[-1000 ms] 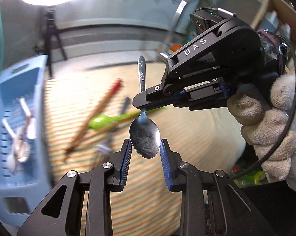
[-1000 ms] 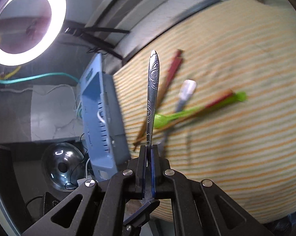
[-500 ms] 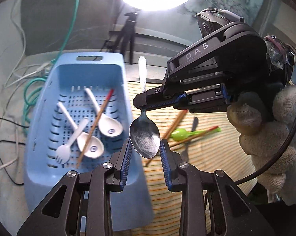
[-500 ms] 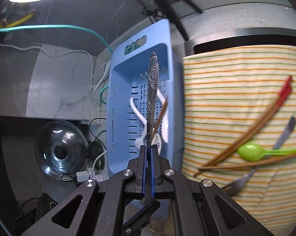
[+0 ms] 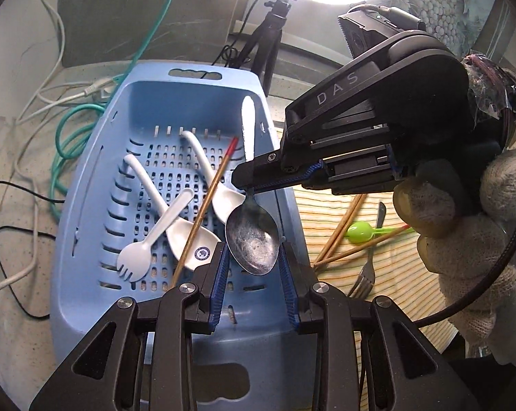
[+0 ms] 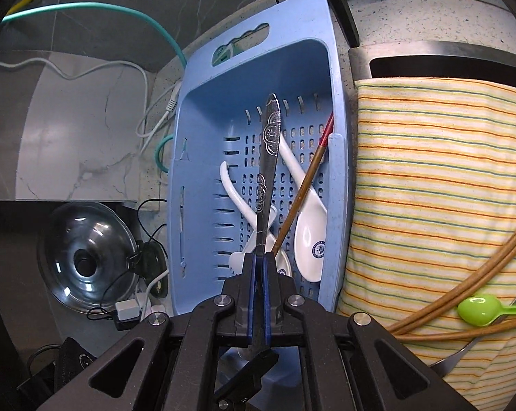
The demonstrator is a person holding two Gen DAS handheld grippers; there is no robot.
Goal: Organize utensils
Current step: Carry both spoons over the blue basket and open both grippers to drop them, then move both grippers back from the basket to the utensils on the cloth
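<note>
The metal spoon [image 5: 251, 239] hangs in the air over the right rim of the blue basket [image 5: 86, 205], bowl downward in the left wrist view. The right tongs [image 5: 249, 185] pinch its neck between their blue pads; their jaws have just eased open a touch, yet the handle is clamped between them in the right wrist view [image 6: 258, 274]. The left tongs [image 5: 252, 263] stand partly open, one pad on each side of the spoon bowl, which fills the gap; whether the pads press on it I cannot tell. A gloved hand [image 5: 463, 239] carries the right tongs. In the basket lie two white soup spoons [image 5: 196, 229], a white spork [image 5: 138, 260] and a red-tipped chopstick [image 5: 206, 205]. On the striped cloth [image 6: 429, 188] to the basket's right lie a green spoon [image 6: 480, 310], chopsticks [image 6: 490, 274] and a fork [image 5: 362, 277].
</note>
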